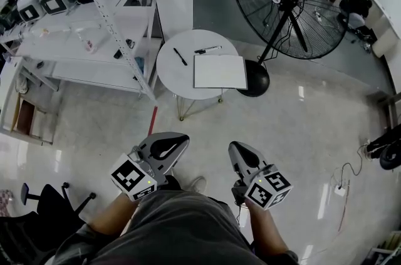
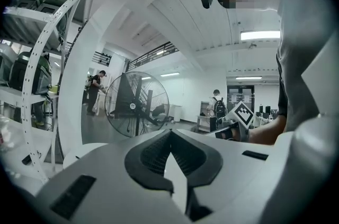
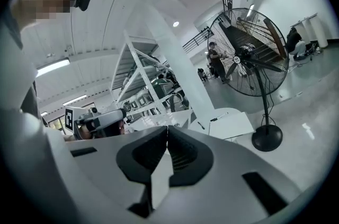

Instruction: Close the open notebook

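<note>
The notebook [image 1: 219, 71] lies on a small round white table [image 1: 175, 72] with white pages facing up, its right edge reaching the table's rim. In the right gripper view the notebook [image 3: 231, 125] shows far ahead, right of the jaws. My left gripper [image 1: 178, 142] and right gripper [image 1: 236, 149] hang low in the head view, well short of the table and pointing toward it. Both are shut with nothing between the jaws, as the left gripper [image 2: 169, 134] and right gripper [image 3: 166, 131] show in their own views.
Two black pens [image 1: 180, 57] [image 1: 207, 49] lie on the table beyond the notebook. A large standing fan [image 1: 289, 7] with a round black base [image 1: 257, 79] stands just right of the table. A metal shelf rack [image 1: 94, 13] stands left, an office chair [image 1: 37, 207] at lower left.
</note>
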A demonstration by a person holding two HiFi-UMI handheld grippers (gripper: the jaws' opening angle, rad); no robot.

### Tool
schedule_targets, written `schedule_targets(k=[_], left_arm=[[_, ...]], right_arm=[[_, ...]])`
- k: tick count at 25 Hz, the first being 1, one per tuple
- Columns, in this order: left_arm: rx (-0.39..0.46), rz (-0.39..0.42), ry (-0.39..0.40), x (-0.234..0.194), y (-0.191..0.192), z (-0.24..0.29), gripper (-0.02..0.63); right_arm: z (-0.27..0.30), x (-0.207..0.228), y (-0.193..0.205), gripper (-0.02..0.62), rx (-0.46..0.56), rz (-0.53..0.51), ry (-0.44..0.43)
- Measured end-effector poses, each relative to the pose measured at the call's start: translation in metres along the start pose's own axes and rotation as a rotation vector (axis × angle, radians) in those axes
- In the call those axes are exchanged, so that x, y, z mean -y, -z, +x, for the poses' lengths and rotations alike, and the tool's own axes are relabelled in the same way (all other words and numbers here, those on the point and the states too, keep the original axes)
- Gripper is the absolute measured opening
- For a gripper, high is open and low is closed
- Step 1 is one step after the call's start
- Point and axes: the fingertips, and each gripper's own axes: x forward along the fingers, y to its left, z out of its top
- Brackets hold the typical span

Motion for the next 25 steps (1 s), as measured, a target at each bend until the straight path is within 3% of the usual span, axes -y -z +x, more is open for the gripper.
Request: schedule_targets(k=[16, 25], left_arm=[[-0.011, 0.004, -0.023, -0.016, 0.001, 0.027, 0.015], [-0.013, -0.013, -0.021, -0.059, 0.005, 0.051, 0.015]], right_arm=[[0.016, 0.026, -0.008, 0.021, -0.014, 0.008, -0.029], [0.048, 0.056, -0.015, 0.021, -0.025, 0.025, 0.003]])
